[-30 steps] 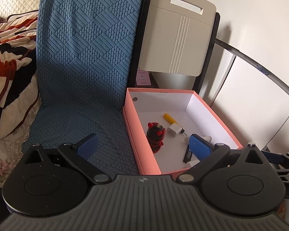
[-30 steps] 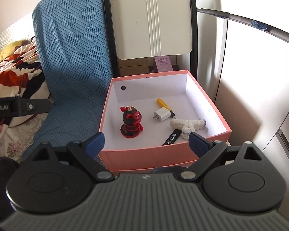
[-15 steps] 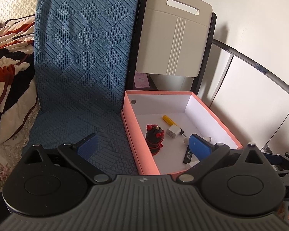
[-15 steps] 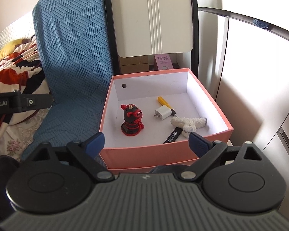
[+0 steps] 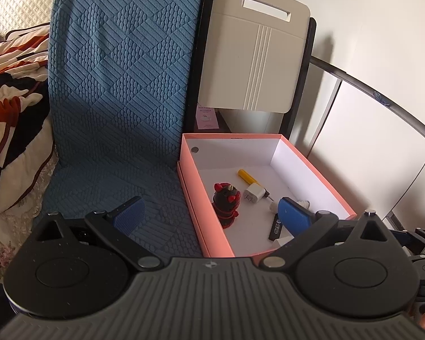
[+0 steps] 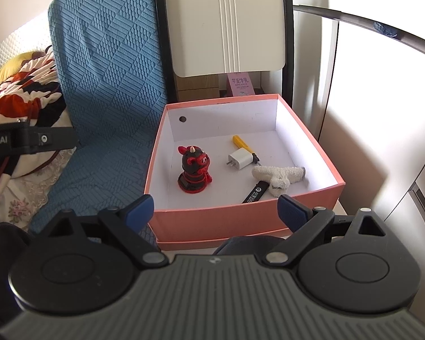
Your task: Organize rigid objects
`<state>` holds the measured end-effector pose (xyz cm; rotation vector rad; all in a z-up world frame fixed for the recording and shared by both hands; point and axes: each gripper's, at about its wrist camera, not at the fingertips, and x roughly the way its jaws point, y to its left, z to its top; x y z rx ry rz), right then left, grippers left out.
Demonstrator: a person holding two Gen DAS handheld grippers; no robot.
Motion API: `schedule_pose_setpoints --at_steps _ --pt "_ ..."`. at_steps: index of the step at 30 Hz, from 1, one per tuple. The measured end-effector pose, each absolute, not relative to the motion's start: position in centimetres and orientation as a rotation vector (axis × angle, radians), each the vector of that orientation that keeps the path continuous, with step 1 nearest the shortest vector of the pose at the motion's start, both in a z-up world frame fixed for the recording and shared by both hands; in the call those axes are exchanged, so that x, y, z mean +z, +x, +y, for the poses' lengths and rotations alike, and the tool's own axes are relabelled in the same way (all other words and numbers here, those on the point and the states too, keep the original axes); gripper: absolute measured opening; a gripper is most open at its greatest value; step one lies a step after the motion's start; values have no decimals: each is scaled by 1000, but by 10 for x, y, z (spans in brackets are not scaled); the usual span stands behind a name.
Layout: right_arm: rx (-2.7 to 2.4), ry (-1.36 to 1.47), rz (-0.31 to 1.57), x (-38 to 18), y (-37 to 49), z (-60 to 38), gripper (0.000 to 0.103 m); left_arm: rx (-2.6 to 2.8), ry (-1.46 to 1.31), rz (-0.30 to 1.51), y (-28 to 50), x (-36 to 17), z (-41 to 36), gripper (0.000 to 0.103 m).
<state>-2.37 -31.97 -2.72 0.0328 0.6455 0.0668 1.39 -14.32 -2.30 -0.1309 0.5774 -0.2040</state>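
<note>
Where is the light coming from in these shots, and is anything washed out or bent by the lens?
Right wrist view: bright light falls from the right, washing out the white panels; the pink box stays sharp. Left wrist view: the blue cushion is shaded lower down, and the dark rail bows from fisheye distortion.

Bright daylight pours in from the right, blowing out the white wall panels (image 6: 382, 90) to near glare while the blue textured cover (image 5: 119, 90) sits dimmer, a soft shadow band falling across its middle. Inside the pink box (image 6: 240, 221) the right wall glows and the little figurine (image 6: 194, 170) throws a short shadow, everything there crisp. Fisheye bending curves the dark rail (image 5: 382, 99) hard at the edges, and the corners of both views darken into a vignette.
</note>
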Motion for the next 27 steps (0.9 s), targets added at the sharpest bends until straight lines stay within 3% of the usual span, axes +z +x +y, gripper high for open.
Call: schedule_pose_setpoints --at_steps 27 --pt "54 45 643 -28 -24 -321 96 -214 -113 571 12 -24 -147 102"
